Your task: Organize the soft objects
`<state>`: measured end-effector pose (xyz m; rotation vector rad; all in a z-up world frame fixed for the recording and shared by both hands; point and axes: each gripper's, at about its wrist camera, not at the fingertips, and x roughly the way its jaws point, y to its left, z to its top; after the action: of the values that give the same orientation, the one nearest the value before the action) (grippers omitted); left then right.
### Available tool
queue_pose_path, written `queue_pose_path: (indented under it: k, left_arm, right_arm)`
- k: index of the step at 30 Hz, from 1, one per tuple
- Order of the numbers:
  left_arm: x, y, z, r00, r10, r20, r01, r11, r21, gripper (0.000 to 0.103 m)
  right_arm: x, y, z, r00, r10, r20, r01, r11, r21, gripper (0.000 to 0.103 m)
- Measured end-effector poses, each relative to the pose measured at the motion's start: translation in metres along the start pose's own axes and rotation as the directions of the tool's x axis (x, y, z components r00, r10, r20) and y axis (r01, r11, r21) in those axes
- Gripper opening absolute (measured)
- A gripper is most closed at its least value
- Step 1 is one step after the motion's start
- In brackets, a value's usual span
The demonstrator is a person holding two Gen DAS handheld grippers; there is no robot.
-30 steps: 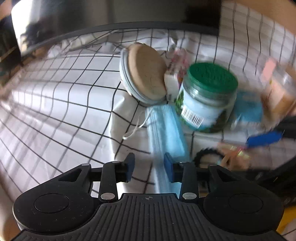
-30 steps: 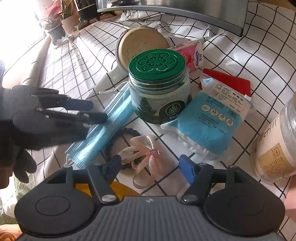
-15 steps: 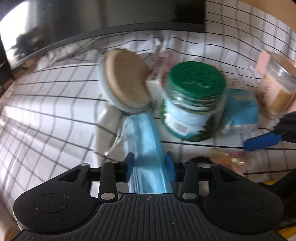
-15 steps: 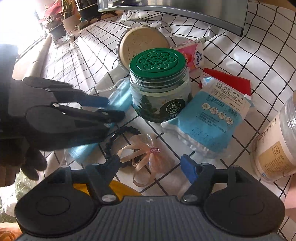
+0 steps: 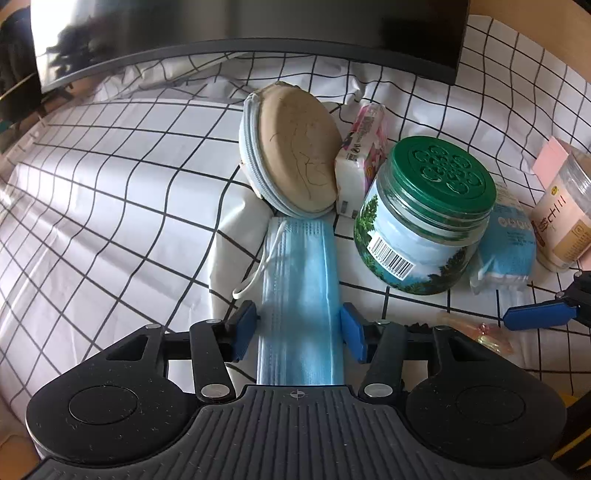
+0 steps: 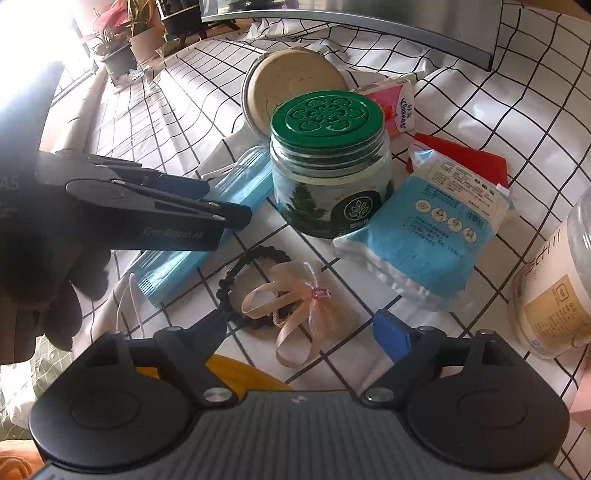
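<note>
A folded blue face mask (image 5: 301, 295) lies on the checked cloth. My left gripper (image 5: 298, 325) is open with one finger on each side of the mask, not squeezing it. In the right wrist view the left gripper (image 6: 218, 203) sits over the mask (image 6: 243, 188). My right gripper (image 6: 299, 328) is open and empty above a black hair tie with a peach ribbon bow (image 6: 291, 299). A blue soft pack (image 6: 432, 225) and a pink tissue pack (image 5: 364, 147) lie beside a green-lidded jar (image 5: 424, 218).
A round tan zip pouch (image 5: 295, 158) leans behind the mask. A clear tub (image 6: 550, 288) stands at the right. A red packet (image 6: 465, 162) lies behind the blue pack. A monitor (image 5: 240, 26) spans the back. Potted plants (image 6: 122, 55) stand far left.
My left gripper has moved forward along the mask and its jaws have opened wider, now straddling it. The right gripper has stayed over the hair tie.
</note>
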<state>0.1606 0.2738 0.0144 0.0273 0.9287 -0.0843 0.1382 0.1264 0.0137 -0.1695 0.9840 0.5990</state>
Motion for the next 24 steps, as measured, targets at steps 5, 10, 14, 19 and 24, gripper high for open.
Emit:
queue_pose_path:
  k: [5, 10, 14, 19, 24]
  left_arm:
    - [-0.001, 0.000, -0.003, 1.000, -0.012, 0.017, 0.011, 1.000, 0.015, 0.051]
    - [-0.007, 0.003, -0.008, 0.998, -0.041, 0.040, 0.042, 0.999, -0.032, 0.020]
    - [-0.013, 0.010, -0.016, 0.995, -0.083, 0.053, 0.087, 0.994, -0.073, 0.014]
    - [-0.023, 0.023, -0.024, 0.990, -0.116, 0.076, 0.124, 0.985, -0.120, 0.011]
    - [-0.041, 0.039, -0.031, 0.986, -0.127, 0.106, 0.143, 0.976, -0.167, 0.010]
  right_arm:
    - [-0.013, -0.006, -0.002, 0.999, 0.024, 0.032, -0.024, 1.000, -0.009, 0.088]
    - [-0.023, -0.008, 0.004, 1.000, 0.018, 0.019, -0.017, 0.999, -0.043, 0.086]
    - [-0.018, -0.008, 0.015, 0.998, 0.046, -0.034, -0.049, 0.997, -0.067, 0.056]
    - [0.005, -0.011, 0.026, 0.994, 0.033, -0.101, -0.041, 0.996, -0.076, 0.042]
    - [0.004, -0.004, 0.029, 0.990, 0.025, -0.138, -0.032, 0.998, -0.051, 0.010]
